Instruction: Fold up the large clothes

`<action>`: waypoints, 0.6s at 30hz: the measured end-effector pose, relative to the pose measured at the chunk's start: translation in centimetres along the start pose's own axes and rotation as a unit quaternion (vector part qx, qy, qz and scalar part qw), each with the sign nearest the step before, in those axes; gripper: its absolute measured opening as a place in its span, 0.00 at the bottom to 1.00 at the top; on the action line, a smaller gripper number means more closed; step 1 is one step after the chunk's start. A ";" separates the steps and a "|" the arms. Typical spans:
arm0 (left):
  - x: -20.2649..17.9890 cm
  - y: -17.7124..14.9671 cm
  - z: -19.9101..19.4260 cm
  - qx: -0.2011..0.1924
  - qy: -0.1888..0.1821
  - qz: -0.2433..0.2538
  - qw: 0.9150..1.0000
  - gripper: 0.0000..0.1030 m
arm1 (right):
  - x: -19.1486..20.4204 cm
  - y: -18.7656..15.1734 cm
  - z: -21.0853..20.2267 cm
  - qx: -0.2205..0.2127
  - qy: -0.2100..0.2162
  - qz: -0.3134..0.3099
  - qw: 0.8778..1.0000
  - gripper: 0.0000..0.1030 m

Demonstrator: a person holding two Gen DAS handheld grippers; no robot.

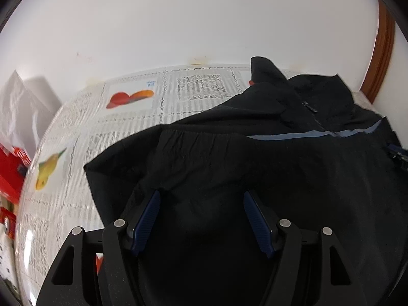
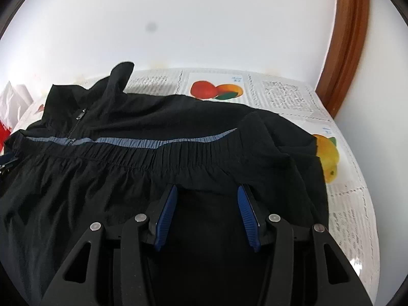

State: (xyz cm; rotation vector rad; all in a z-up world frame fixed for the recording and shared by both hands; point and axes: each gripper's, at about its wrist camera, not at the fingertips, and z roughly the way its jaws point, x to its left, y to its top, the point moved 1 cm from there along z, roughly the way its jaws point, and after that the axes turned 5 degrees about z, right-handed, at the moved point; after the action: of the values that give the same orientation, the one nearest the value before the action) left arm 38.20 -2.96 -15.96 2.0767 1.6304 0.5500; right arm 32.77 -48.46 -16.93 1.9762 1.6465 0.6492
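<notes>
A black zip-up jacket (image 1: 293, 158) lies on the table, with its collar and zipper at the far side and a blue-grey stripe across it. Its gathered elastic hem is folded up over the body. My left gripper (image 1: 201, 199) is open just above the jacket's left part, with nothing between its blue pads. In the right wrist view the jacket (image 2: 127, 178) fills the middle. My right gripper (image 2: 207, 191) is open just above the hem's near edge, with only cloth below it. The tip of my right gripper shows at the left wrist view's right edge (image 1: 397, 155).
The table wears a white lace cloth with fruit prints (image 1: 76, 178) under clear plastic. A white wall stands behind. A brown wooden frame (image 2: 349, 51) rises at the right. A white plastic bag (image 1: 20, 109) and red boxes (image 1: 10, 173) sit at the left.
</notes>
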 end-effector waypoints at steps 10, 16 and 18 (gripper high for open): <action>1.9 -2.8 -5.7 -0.003 -0.031 -0.027 0.999 0.69 | 12.1 -3.5 -6.7 -0.003 0.081 -0.027 0.996 0.56; 4.8 -6.6 -9.6 -0.011 -0.014 -0.027 0.999 0.72 | 16.6 -5.4 -3.7 0.026 0.043 -0.035 0.998 0.56; 5.7 -7.6 -10.3 -0.012 -0.005 -0.026 1.000 0.72 | 16.5 -5.3 -3.5 0.012 0.034 -0.026 0.999 0.56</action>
State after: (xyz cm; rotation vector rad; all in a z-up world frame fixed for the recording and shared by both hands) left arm 27.70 5.17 -11.54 2.0115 1.6580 0.5388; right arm 29.22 -31.12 -16.71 1.9409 1.7477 0.6868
